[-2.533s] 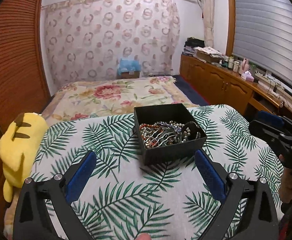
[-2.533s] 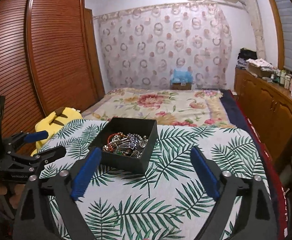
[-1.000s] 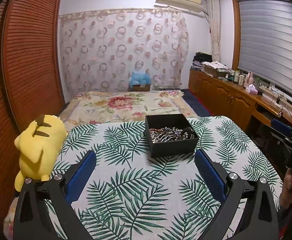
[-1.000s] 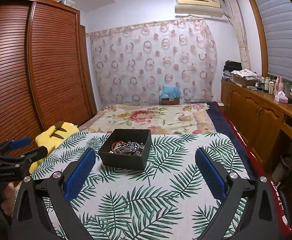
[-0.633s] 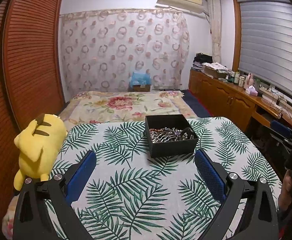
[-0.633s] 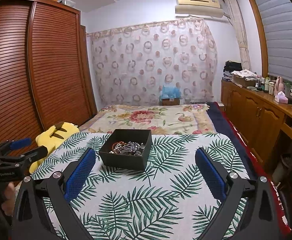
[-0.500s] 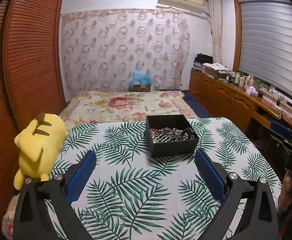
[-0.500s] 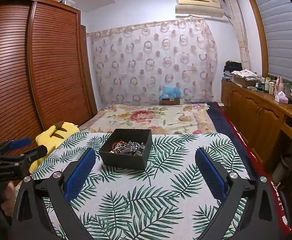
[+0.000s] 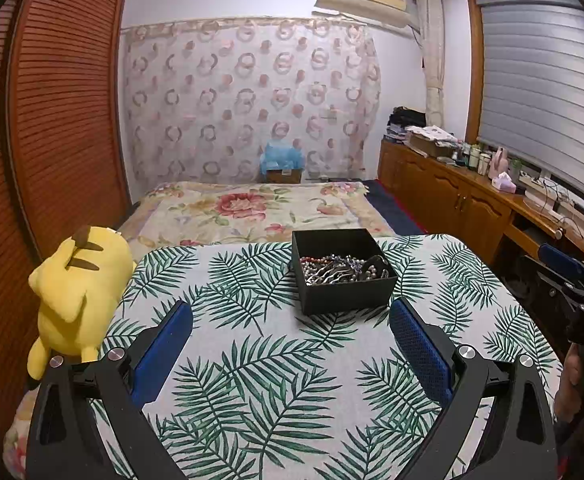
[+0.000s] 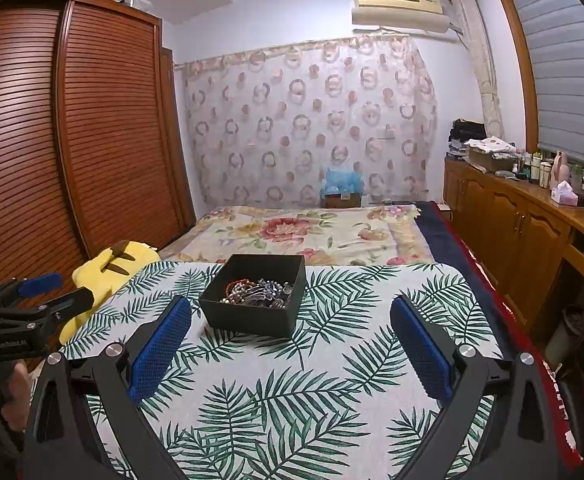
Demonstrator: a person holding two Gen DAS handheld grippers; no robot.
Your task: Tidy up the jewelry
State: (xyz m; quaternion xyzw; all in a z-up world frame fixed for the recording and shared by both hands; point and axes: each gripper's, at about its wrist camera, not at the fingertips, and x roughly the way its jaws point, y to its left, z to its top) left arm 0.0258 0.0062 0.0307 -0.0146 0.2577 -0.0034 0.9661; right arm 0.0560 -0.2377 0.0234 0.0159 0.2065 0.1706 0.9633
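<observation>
Both grippers have backed off since 2.5 s ago: the black box (image 9: 342, 276) sits farther out in both views, nearly static over the last half second. Box stands on the leaf-print bench (image 9: 252, 360), toward its far edge, open-topped, holding a tangle of jewelry (image 9: 338, 269): beads, chains, red strand at left. Left gripper (image 9: 290, 346) jaws spread wide, nothing between them, well short of the box. Right gripper (image 10: 290, 346) same: jaws spread, empty. Yellow plush (image 9: 76, 292) sits at the bench's left edge. Floral bed (image 9: 252, 208) beyond the bench.
</observation>
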